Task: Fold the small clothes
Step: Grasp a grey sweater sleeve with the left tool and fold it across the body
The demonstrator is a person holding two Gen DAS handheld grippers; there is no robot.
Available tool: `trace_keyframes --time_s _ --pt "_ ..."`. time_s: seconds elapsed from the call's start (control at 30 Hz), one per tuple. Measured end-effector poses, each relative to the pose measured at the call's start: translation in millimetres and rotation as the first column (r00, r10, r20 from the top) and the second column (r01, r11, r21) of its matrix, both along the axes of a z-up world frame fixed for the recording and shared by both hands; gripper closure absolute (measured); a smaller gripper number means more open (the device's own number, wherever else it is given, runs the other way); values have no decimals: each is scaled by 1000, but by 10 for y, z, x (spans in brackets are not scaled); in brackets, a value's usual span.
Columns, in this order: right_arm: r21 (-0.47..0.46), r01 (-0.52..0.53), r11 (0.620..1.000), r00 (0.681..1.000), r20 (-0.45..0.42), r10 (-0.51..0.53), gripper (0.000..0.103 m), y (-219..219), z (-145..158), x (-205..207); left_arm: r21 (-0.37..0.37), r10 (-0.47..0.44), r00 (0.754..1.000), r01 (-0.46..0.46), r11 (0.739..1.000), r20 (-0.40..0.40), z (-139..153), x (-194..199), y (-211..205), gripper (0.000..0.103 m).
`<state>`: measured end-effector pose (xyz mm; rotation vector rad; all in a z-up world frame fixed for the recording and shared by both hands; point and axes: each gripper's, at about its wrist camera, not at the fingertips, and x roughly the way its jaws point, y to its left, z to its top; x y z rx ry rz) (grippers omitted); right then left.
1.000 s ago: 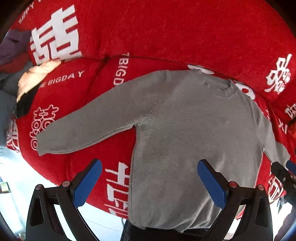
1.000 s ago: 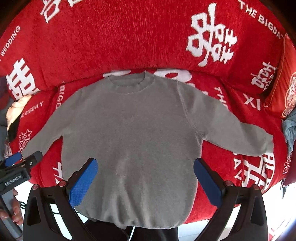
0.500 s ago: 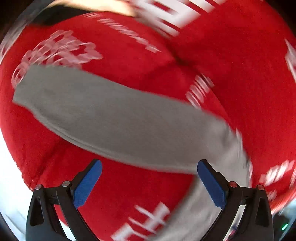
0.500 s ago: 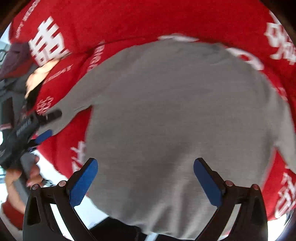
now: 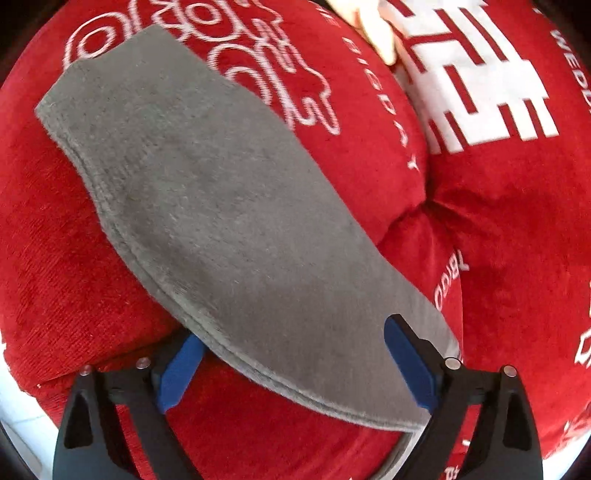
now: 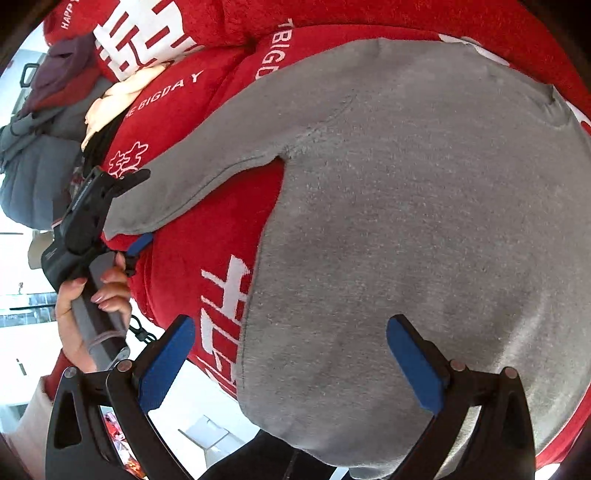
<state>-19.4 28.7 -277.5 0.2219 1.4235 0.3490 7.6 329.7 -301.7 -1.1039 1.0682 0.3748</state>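
A grey sweater (image 6: 406,206) lies flat on a red sofa cover (image 6: 207,229), front up. Its left sleeve (image 5: 207,206) stretches out across the red cushion. My left gripper (image 5: 295,363) is open, its jaws straddling the sleeve near the cuff end, one blue pad under the sleeve's edge. It also shows in the right wrist view (image 6: 129,210) at the sleeve's cuff, held by a hand. My right gripper (image 6: 291,362) is open over the sweater's lower left body, near the hem.
A pile of other clothes (image 6: 48,122), grey, purple and cream, lies at the sofa's left end. A cream garment (image 5: 373,33) shows at the top of the left wrist view. The sofa's front edge drops to a white floor (image 6: 195,417).
My left gripper moved left and down to the sleeve end, its jaws now around it. My right gripper swung left and closer to the sweater's lower left body.
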Motion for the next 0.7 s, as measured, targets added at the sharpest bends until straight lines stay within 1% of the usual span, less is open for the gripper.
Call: trace_keyframes --time_s 0.07,0.1,0.13,0.17,0.2,0.23,0.3,0.4,0.47,0.5,0.57,0.6,0.67,0.7 --pt "-7 2 1000 1000 5 -2 0 5 -9 28 5 23 1000 -23 1000 1 -3 -22 10 14" --pt "-8 2 1000 1000 7 -2 0 9 -5 31 12 24 1000 -24 1000 0 -5 -21 8 25" --pt "-10 2 1000 1000 7 -2 0 3 -9 35 27 21 1000 -21 999 -6 -10 -12 1 51" --pt "-10 3 1000 1000 5 -3 0 -4 -11 29 35 8 1000 -8 999 -2 -17 -3 -1 68" --pt "-10 3 1000 1000 2 -3 0 -13 -20 25 30 -13 1000 12 999 22 -35 19 2 97" --pt "-9 3 1000 1000 -1 -3 0 -19 -27 19 21 -16 999 15 1000 37 -49 26 13 97" --pt "-4 8 1000 1000 -4 -8 0 -43 -35 -4 47 -29 998 26 999 57 6 36 7 97" --pt "6 17 1000 1000 -1 -17 0 -97 -29 -45 155 -106 989 90 984 101 267 117 -99 97" --pt "12 24 1000 1000 2 -24 0 -147 -23 -72 234 -181 973 145 961 142 531 210 -238 97" --pt "15 32 999 999 4 -32 0 -186 -22 -84 261 -215 963 168 950 161 641 253 -307 97" --pt "22 49 999 999 6 -49 0 -265 -16 -101 326 -307 929 231 917 205 916 387 -535 97" --pt "25 61 998 998 8 -62 0 -323 -9 -110 355 -353 908 261 898 225 1040 450 -668 97" --pt "33 85 996 996 16 -85 0 -428 17 -120 404 -456 849 332 853 266 1284 607 -1027 97" --pt "37 101 994 995 23 -102 0 -499 37 -124 416 -502 816 366 832 287 1378 683 -1227 97"
